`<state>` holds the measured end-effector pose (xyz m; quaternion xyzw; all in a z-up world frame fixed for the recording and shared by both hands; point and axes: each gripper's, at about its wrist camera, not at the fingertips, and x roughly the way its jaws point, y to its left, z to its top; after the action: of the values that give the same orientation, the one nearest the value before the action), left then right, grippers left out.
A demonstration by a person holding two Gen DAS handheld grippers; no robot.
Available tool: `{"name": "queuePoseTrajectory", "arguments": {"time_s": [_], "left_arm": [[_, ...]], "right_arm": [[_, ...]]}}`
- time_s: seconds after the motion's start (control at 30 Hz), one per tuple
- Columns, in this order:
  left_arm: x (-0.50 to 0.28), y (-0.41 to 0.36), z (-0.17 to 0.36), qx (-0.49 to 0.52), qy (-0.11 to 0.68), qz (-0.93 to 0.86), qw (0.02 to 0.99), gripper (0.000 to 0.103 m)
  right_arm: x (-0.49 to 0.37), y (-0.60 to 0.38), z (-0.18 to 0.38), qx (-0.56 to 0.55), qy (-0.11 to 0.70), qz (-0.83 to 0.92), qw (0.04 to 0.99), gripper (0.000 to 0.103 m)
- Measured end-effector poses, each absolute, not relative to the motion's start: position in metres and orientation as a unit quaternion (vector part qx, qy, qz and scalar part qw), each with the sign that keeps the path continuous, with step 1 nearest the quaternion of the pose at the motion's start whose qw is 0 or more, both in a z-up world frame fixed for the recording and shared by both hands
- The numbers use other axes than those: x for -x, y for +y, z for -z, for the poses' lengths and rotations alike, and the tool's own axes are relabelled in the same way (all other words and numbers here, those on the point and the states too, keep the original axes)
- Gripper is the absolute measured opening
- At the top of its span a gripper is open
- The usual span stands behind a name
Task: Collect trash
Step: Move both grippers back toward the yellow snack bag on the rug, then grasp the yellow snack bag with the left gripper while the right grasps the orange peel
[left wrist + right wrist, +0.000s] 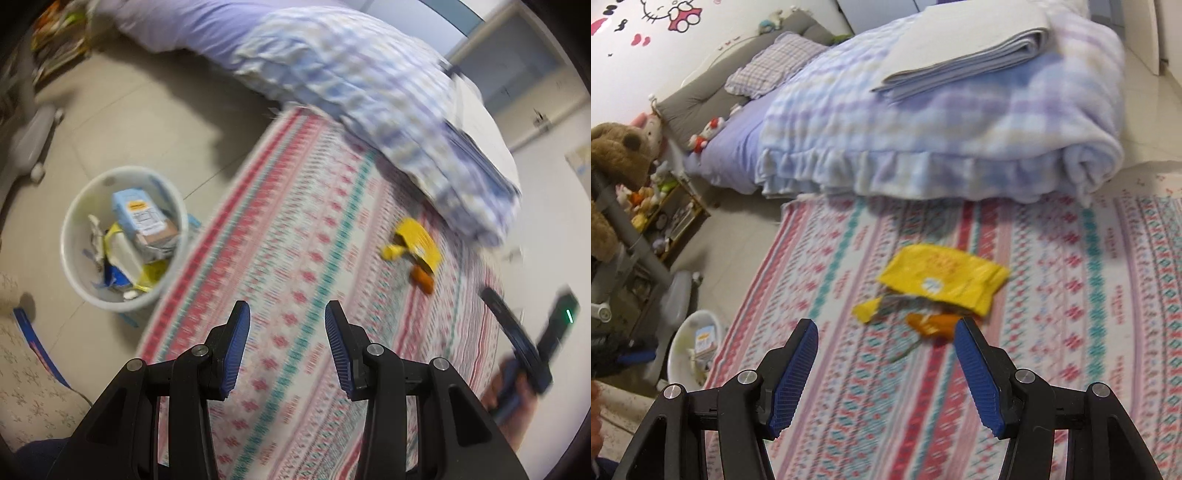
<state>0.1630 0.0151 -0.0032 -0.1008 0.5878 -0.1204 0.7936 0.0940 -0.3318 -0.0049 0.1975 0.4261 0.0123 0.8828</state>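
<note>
A yellow wrapper (945,278) lies on the patterned rug (1071,332), with an orange wrapper (932,325) just in front of it and a small yellow scrap (867,309) to its left. My right gripper (886,326) is open and empty, above the rug just short of the orange wrapper. In the left wrist view the yellow wrapper (417,242) and orange wrapper (423,278) lie to the right. My left gripper (287,308) is open and empty over the rug (295,221). A white bin (74,254) holding trash stands on the floor to the left; it also shows in the right wrist view (679,343).
A bed with a plaid blanket (942,140) borders the rug's far side. A shelf with plush toys (653,206) and a chair base (29,144) stand on the tile floor at left. The right gripper's body (524,350) shows at the right edge.
</note>
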Motion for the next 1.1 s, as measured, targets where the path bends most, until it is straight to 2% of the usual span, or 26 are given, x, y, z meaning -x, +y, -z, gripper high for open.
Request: {"name": "queuePoseTrajectory", "arguments": {"time_s": [0.1,0.3,0.43,0.5,0.53,0.57,0.6,0.63,0.67,0.73,0.9,1.0,1.03,1.07,1.1], "left_arm": [[-0.151,-0.011,-0.012,0.076,0.579,0.139,0.800,0.045],[-0.142,-0.048,-0.049,0.044,0.546,0.163,0.821,0.045],[-0.136,-0.048,-0.066,0.080,0.560,0.178,0.805,0.045],[-0.128,-0.049,-0.080,0.088,0.545,0.185,0.813,0.048],[-0.127,-0.053,-0.084,0.081,0.537,0.185,0.819,0.058],[-0.129,-0.060,-0.087,0.072,0.525,0.190,0.826,0.064],[-0.135,-0.068,-0.085,0.061,0.523,0.195,0.827,0.071],[-0.144,-0.078,-0.078,0.046,0.530,0.192,0.825,0.071],[-0.153,-0.085,-0.069,0.037,0.536,0.180,0.824,0.071],[-0.172,-0.097,-0.050,0.031,0.544,0.167,0.822,0.071],[-0.226,-0.142,0.016,0.032,0.574,0.185,0.797,0.071],[-0.249,-0.170,0.046,0.051,0.585,0.211,0.782,0.071],[-0.255,-0.182,0.056,0.051,0.589,0.222,0.775,0.071],[-0.261,-0.192,0.065,0.046,0.593,0.227,0.771,0.071],[-0.266,-0.201,0.073,0.042,0.594,0.226,0.771,0.071]], "right_arm": [[-0.111,-0.330,0.020,-0.126,0.451,0.012,0.884,0.066],[-0.146,-0.308,0.064,-0.058,0.496,-0.035,0.866,0.066],[-0.164,-0.297,0.095,-0.024,0.518,-0.047,0.854,0.065],[-0.170,-0.298,0.110,-0.032,0.532,-0.043,0.845,0.058],[-0.171,-0.297,0.115,-0.027,0.538,-0.041,0.841,0.051],[-0.171,-0.296,0.116,-0.014,0.537,-0.036,0.842,0.042],[-0.171,-0.298,0.115,-0.016,0.539,-0.041,0.841,0.038],[-0.171,-0.301,0.113,-0.031,0.543,-0.043,0.838,0.018],[-0.171,-0.303,0.109,-0.046,0.546,-0.043,0.835,0.005],[-0.166,-0.306,0.093,-0.060,0.539,-0.046,0.839,0.002],[-0.150,-0.315,0.052,-0.085,0.509,-0.044,0.855,0.003],[-0.144,-0.319,0.053,-0.097,0.507,-0.046,0.855,0.005],[-0.145,-0.319,0.061,-0.100,0.521,-0.047,0.847,0.019],[-0.144,-0.321,0.070,-0.097,0.537,-0.039,0.837,0.038],[-0.144,-0.324,0.075,-0.095,0.546,-0.026,0.832,0.042]]}}
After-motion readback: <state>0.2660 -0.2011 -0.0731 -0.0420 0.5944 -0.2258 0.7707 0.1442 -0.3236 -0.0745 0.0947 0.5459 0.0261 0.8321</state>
